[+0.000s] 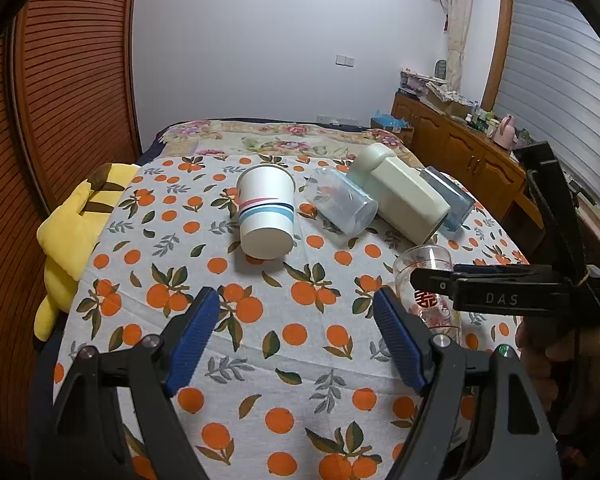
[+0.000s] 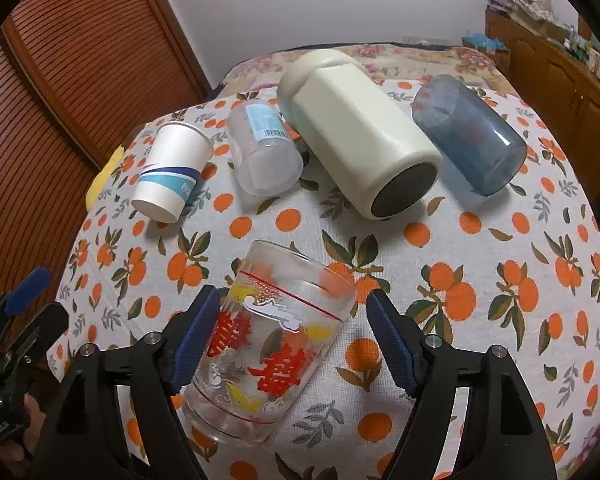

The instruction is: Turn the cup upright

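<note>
Right, my right gripper point(image 2: 288, 340) has its jaws spread wide around the printed glass cup point(image 2: 272, 344), which stands between the blue pads with its mouth toward the far side. The left pad point(image 2: 196, 336) looks to be touching or just beside the glass wall; the right pad point(image 2: 392, 340) stands apart from it with bare cloth between. From the left wrist view I see the same glass cup point(image 1: 424, 280) upright-looking near the right side of the table, with the right gripper point(image 1: 440, 284) reaching in over it.

My left gripper point(image 1: 296, 332) hangs with its jaws spread and nothing between them, above the near middle of the orange-print tablecloth point(image 1: 284, 344).

Across the far half lie four cups in a row, all on their sides: a paper cup point(image 2: 172, 172) with blue stripes at the left, a clear plastic cup point(image 2: 264, 148) just beside it, a cream bottle point(image 2: 360, 132) touching or nearly touching that, and a blue tinted cup point(image 2: 468, 132) at the right. Between that row and the glass there is a band of open cloth. The cloth's left edge drops off by a yellow plush toy point(image 1: 72, 240) and the slatted wooden door point(image 1: 60, 80); to the right, a wooden cabinet point(image 1: 460, 148) runs beside the table.
</note>
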`<state>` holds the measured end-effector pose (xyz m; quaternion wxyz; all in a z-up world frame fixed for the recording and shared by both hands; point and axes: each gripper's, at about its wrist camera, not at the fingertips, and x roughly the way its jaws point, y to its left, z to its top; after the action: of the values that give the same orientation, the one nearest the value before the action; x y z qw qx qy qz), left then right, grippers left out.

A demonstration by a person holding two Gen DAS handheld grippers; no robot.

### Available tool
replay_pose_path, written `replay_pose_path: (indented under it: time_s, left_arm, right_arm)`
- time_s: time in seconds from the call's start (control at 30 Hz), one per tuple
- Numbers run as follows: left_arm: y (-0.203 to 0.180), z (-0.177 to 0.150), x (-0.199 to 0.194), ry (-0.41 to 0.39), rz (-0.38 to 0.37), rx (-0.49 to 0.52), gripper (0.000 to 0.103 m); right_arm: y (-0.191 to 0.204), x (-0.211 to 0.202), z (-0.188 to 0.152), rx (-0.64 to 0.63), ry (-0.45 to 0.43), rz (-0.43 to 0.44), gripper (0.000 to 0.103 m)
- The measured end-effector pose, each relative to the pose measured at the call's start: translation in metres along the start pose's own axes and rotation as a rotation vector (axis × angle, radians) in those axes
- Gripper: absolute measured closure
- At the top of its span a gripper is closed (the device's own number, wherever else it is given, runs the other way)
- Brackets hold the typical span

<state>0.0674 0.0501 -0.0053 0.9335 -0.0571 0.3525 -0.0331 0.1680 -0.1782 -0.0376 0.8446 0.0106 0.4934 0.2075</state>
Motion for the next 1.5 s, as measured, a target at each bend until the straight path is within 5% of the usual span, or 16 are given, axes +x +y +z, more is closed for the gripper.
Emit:
replay_pose_path:
  time_s: [0.53,0.83,1.5]
  left_arm:
    - [-0.003,0.0,0.002,0.013,-0.002,0.008,0.024]
    - [-0.002,-0.001,0.002,0.016,0.005,0.01,0.024]
    - [0.004,-0.002,0.004,0.014,0.016,0.0,0.024]
  right_arm:
    - [-0.008,0.029,0.009,0.113,0.172,0.087,0.021]
    - [-0.009,0.036,0.015,0.107,0.194,0.126,0.029]
    - [0.028,-0.011,0.014,-0.215,-0.165,0.05,0.035]
